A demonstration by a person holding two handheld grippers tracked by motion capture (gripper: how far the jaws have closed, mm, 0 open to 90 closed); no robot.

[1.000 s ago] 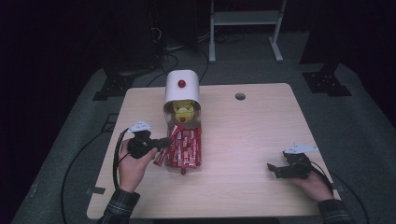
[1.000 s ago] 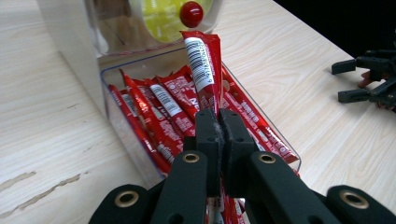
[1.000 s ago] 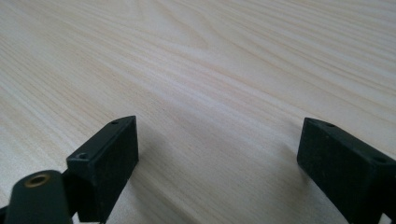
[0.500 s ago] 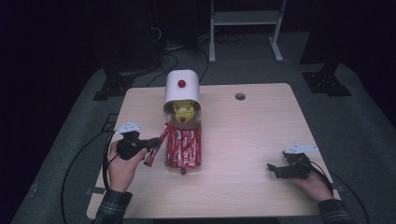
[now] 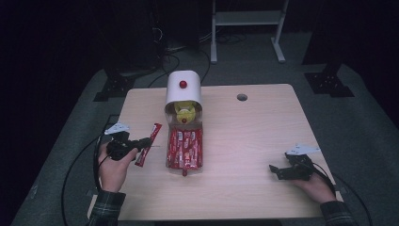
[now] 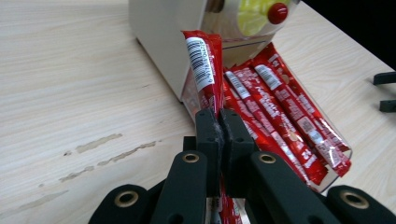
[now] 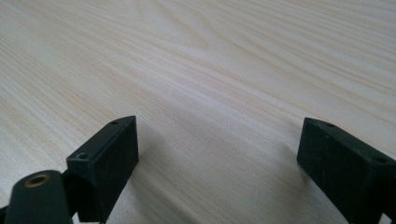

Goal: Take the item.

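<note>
A white dispenser [image 5: 184,87] with a red knob and a yellow toy inside stands at the table's middle, with a clear tray [image 5: 185,168] of several red snack sticks [image 5: 185,148] in front of it. My left gripper [image 5: 145,141] is shut on one red stick [image 5: 148,143], held just left of the tray. In the left gripper view the stick [image 6: 203,65] rises from between the pressed jaws, barcode up, in front of the dispenser [image 6: 163,42]. My right gripper [image 5: 274,172] rests open on the wood at the right front; its fingers [image 7: 112,154] stand wide apart with nothing between them.
A round cable hole [image 5: 242,97] sits in the table's far right part. The table [image 5: 263,127] has bare wood between the tray and the right gripper. Dark stands and cables lie on the floor behind.
My left gripper has drawn one red stick out of the tray and carried it leftward, away from the dispenser. The right gripper has stayed where it was.
</note>
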